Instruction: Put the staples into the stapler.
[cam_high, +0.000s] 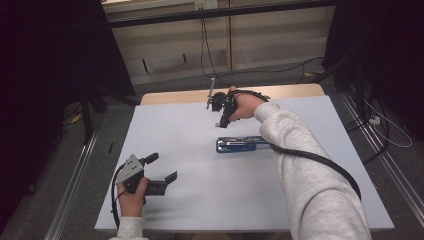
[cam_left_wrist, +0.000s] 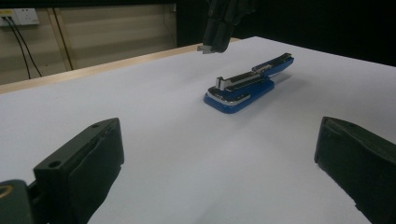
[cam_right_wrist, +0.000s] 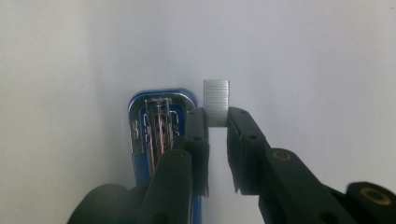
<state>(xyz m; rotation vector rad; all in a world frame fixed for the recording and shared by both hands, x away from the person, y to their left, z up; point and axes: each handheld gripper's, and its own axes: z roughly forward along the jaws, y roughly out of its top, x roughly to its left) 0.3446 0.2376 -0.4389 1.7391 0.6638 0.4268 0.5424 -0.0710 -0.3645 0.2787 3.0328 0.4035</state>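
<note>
White table (cam_high: 200, 210), stapler (cam_right_wrist: 159, 121) beside right claw (cam_right_wrist: 216, 122)

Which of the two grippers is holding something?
The right gripper, held above the open blue stapler. It pinches a small strip of staples between its jaws. The left gripper hangs open near the table's front edge, with nothing between its jaws.
</note>
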